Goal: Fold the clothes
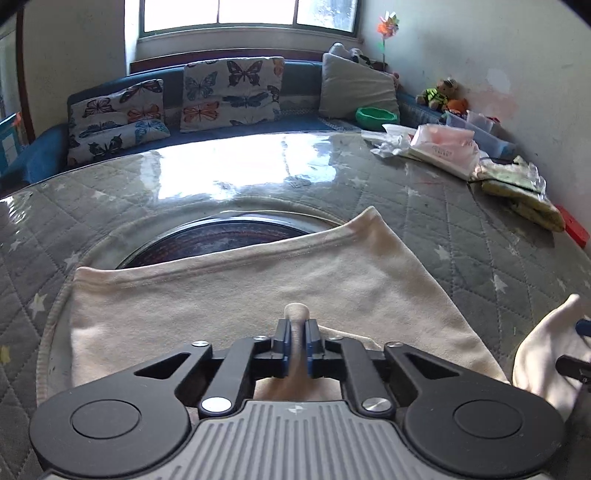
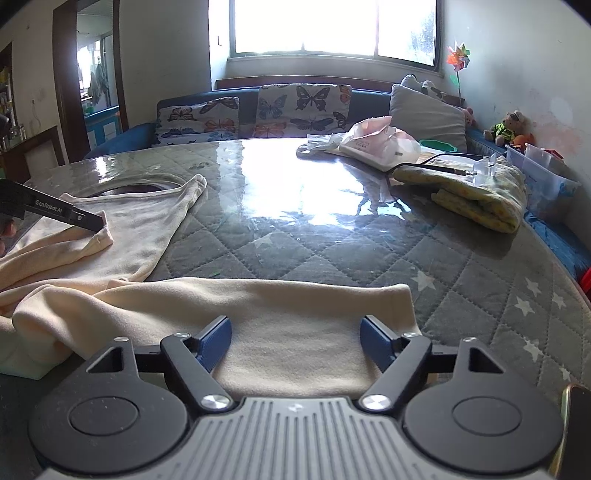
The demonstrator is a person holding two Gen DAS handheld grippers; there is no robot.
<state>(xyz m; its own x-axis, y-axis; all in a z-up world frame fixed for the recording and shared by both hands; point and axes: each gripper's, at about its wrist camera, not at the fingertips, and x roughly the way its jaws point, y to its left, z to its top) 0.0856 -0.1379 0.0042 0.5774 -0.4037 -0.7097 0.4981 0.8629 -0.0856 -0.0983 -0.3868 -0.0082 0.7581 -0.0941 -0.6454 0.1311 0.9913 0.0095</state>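
The cream-coloured soft knit garment [image 1: 258, 295] lies spread on the grey quilted, star-printed table cover [image 1: 461, 229] under a glossy clear sheet, its hemmed edge running across a dark round opening [image 1: 207, 240] in the table's middle. The left gripper [image 1: 297, 343] has its blue pads pressed together on a narrow fold of this cloth, which sticks up between them; in the right wrist view the same black tool [image 2: 98, 221] pinches a cuff-like end of the fabric. The right gripper [image 2: 295, 341] hovers with its jaws spread wide over another flat stretch of the cream cloth [image 2: 295, 325], the pads on either side and apparently not pressing it, though the contact is hard to judge from this angle. Farther off on the table rest a yellow patterned folded cloth [image 2: 480, 199] and a pink-and-white plastic packet [image 2: 376, 142]. Behind the table stands a blue sofa [image 1: 37, 155] with butterfly-printed cushions [image 1: 232, 92] beneath a bright window [image 2: 332, 26].
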